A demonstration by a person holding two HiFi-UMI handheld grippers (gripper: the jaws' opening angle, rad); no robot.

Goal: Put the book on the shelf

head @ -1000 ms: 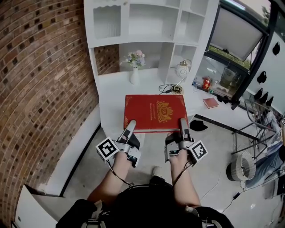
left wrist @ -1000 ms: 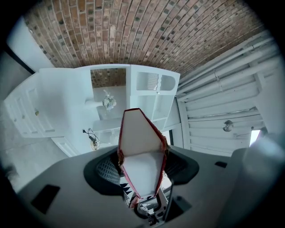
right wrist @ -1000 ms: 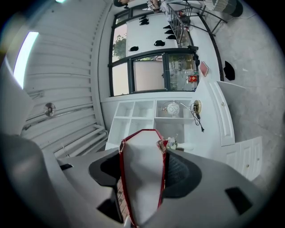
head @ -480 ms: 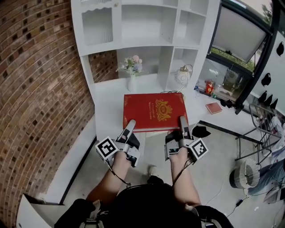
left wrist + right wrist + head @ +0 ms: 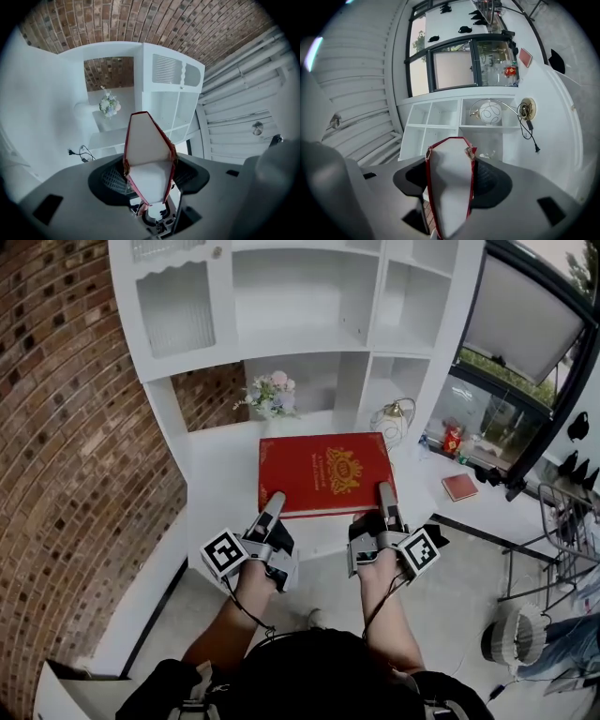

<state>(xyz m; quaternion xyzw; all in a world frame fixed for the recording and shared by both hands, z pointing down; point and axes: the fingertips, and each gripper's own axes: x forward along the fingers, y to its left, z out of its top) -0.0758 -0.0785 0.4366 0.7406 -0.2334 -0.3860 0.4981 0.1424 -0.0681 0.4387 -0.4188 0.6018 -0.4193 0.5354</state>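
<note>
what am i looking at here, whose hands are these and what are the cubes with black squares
There is no robot: a person holds a two-jaw gripper in each hand, and the marker cubes are parts of those. The wide picture comes from a camera on the person's head, looking down. The other two come from cameras riding on each gripper, looking along its jaws. The left gripper and the right gripper each clamp the near edge of a red book, held flat over a white desk. Behind it stand a white shelf unit, a bunch of flowers and a globe lamp.
</note>
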